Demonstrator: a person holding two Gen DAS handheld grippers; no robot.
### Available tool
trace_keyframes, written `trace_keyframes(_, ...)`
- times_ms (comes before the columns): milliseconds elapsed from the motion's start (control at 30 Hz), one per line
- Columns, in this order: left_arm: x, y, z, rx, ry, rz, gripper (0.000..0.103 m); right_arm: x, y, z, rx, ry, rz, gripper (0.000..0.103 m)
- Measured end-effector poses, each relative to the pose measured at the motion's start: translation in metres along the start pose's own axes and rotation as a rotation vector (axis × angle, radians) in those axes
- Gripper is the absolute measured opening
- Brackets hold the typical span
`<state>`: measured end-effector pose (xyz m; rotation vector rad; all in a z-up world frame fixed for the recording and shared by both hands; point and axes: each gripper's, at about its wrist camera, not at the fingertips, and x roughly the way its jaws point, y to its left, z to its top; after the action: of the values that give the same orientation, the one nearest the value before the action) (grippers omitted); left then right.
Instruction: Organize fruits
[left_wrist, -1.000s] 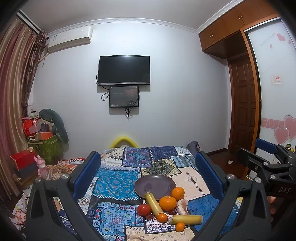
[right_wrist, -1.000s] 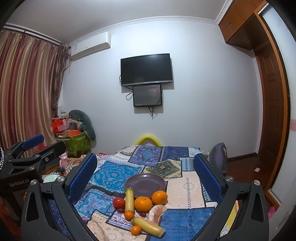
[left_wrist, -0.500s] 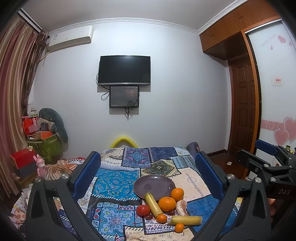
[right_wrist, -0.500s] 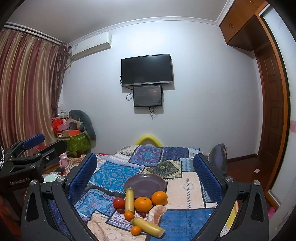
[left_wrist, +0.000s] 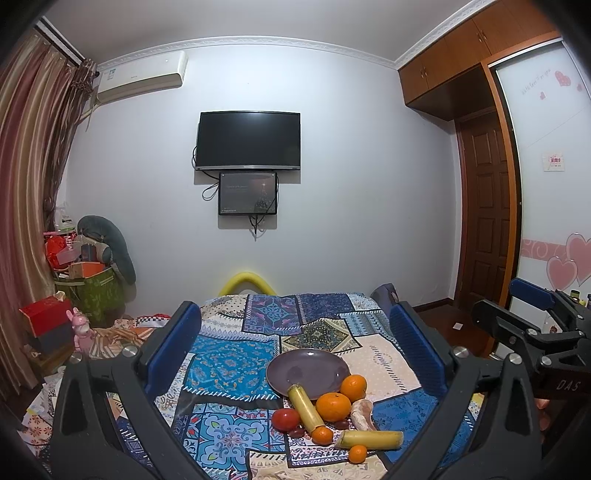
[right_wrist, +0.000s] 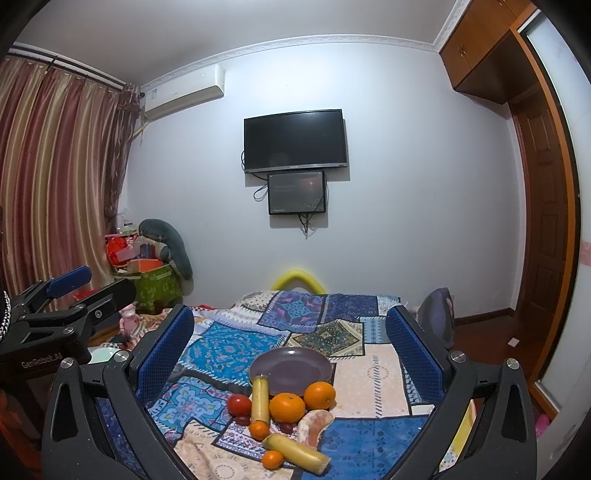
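Observation:
An empty purple plate (left_wrist: 307, 373) (right_wrist: 290, 367) lies on a patchwork bedspread (left_wrist: 229, 360). In front of it sit two oranges (left_wrist: 332, 406) (right_wrist: 287, 407), a red tomato (left_wrist: 285, 419) (right_wrist: 239, 404), two yellow cane pieces (left_wrist: 305, 407) (right_wrist: 259, 398), a peeled pomelo segment (left_wrist: 362, 409) (right_wrist: 313, 425), small tangerines (left_wrist: 357, 453) (right_wrist: 272, 459) and dark grapes (left_wrist: 296, 432). My left gripper (left_wrist: 295, 339) is open, held above and short of the fruit. My right gripper (right_wrist: 290, 338) is open too, with nothing between its fingers. Each gripper shows at the edge of the other's view.
The bed's far edge has a yellow foam bumper (left_wrist: 246, 282). Boxes and a green bag (left_wrist: 94, 293) crowd the left floor by the curtain. A wooden door (left_wrist: 484, 221) stands at the right. A television (left_wrist: 247, 140) hangs on the far wall.

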<state>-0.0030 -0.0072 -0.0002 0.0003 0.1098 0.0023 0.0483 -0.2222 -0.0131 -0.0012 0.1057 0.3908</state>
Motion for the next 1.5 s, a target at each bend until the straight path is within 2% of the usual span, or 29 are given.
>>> trace_keyframes(600,0.005,0.000,-0.002,0.001,0.017,-0.021,0.103,0.004,-0.001,-0.002,0.001,0.000,0.006,0.103)
trace_keyframes(867,0.039,0.005,-0.014,0.005,0.112,0.001,0.102,0.030,-0.008,-0.021,-0.022,0.073,-0.016,0.103)
trace_keyframes(933,0.050,0.007,-0.018,0.007,0.142,-0.012,0.094,0.039,-0.013,-0.026,-0.026,0.097,-0.025,0.103)
trace_keyframes(967,0.057,0.008,-0.020,0.009,0.168,-0.013,0.086,0.045,-0.015,-0.029,-0.028,0.112,-0.029,0.103)
trace_keyframes(1033,0.071,0.011,-0.026,0.011,0.209,-0.015,0.082,0.055,-0.021,-0.034,-0.029,0.139,-0.036,0.103)
trace_keyframes(1100,0.084,0.014,-0.032,0.012,0.246,-0.021,0.073,0.064,-0.026,-0.039,-0.026,0.166,-0.028,0.101)
trace_keyframes(1200,0.106,0.017,-0.043,0.014,0.312,-0.022,0.065,0.073,-0.032,-0.046,-0.038,0.190,-0.033,0.090)
trace_keyframes(1267,0.121,0.019,-0.051,0.006,0.353,-0.030,0.062,0.081,-0.035,-0.051,-0.046,0.217,-0.031,0.086)
trace_keyframes(1433,0.155,0.021,-0.070,0.022,0.426,-0.030,0.056,0.104,-0.043,-0.060,-0.046,0.287,-0.007,0.067)
trace_keyframes(1500,0.167,0.022,-0.077,0.019,0.457,-0.039,0.049,0.113,-0.046,-0.065,-0.052,0.306,-0.003,0.065)
